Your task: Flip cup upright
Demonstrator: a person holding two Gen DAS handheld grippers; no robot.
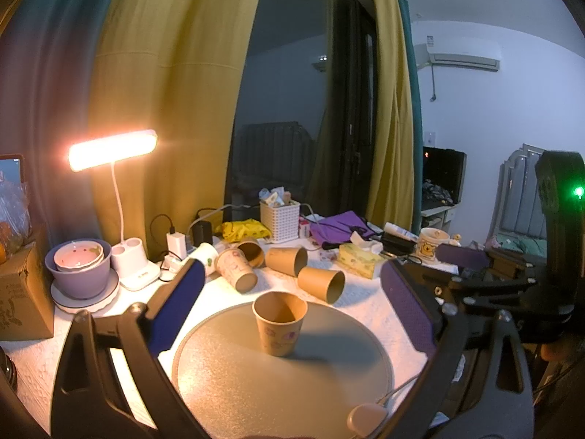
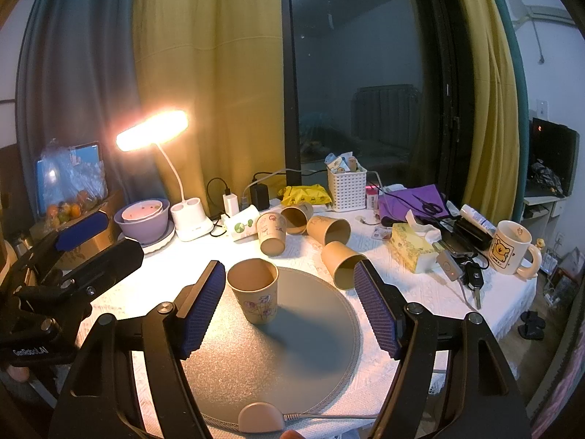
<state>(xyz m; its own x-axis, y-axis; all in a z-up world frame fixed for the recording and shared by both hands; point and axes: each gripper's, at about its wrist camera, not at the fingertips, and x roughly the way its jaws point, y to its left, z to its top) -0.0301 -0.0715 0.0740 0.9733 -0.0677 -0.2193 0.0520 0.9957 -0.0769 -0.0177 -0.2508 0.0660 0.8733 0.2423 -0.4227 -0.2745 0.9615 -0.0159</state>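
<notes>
A brown paper cup (image 1: 279,323) stands upright, mouth up, on a round grey mat (image 1: 285,376); it also shows in the right wrist view (image 2: 256,290) on the mat (image 2: 278,347). My left gripper (image 1: 292,285) is open and empty, its blue pads wide apart behind and to either side of the cup. My right gripper (image 2: 289,281) is open and empty, with the cup just inside its left pad (image 2: 203,305). Neither gripper touches the cup. Several more paper cups (image 1: 321,283) lie on their sides behind the mat, also seen in the right wrist view (image 2: 343,265).
A lit desk lamp (image 2: 151,130), purple bowls (image 2: 144,219), chargers (image 2: 231,203), a white basket (image 2: 346,188), a tissue box (image 2: 415,247) and a bear mug (image 2: 510,247) crowd the table's back and right. A small white puck with a cable (image 2: 259,417) lies at the mat's near edge.
</notes>
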